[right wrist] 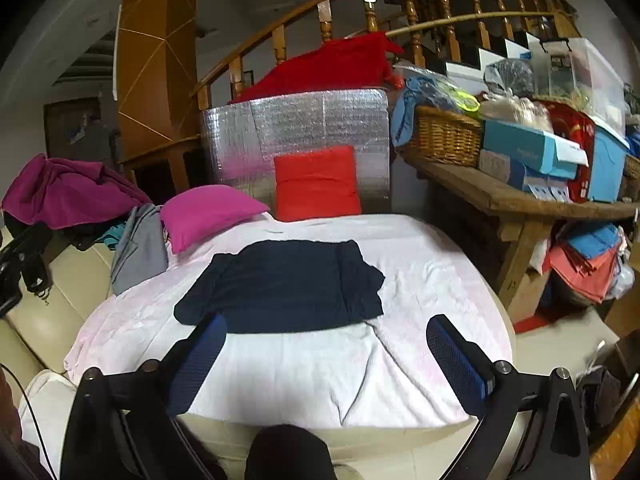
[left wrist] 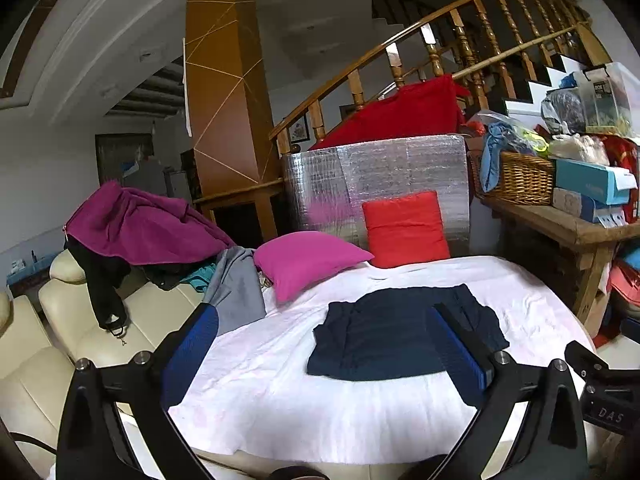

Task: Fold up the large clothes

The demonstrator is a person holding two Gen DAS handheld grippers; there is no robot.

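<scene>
A dark navy garment (left wrist: 394, 334) lies folded flat on the white sheet (left wrist: 288, 392) that covers the sofa seat; it also shows in the right wrist view (right wrist: 288, 286). My left gripper (left wrist: 324, 344) is open and empty, held above the sheet's near edge, with its right finger in front of the garment. My right gripper (right wrist: 326, 350) is open and empty, held above the sheet just short of the garment's near edge. Part of the right gripper shows at the right edge of the left wrist view.
A magenta cushion (right wrist: 208, 210) and a red cushion (right wrist: 316, 184) lean at the back. A grey cloth (right wrist: 140, 248), a magenta garment (left wrist: 140, 224) and dark clothes lie on the cream sofa (left wrist: 80, 320) to the left. A cluttered wooden bench (right wrist: 520, 200) stands right.
</scene>
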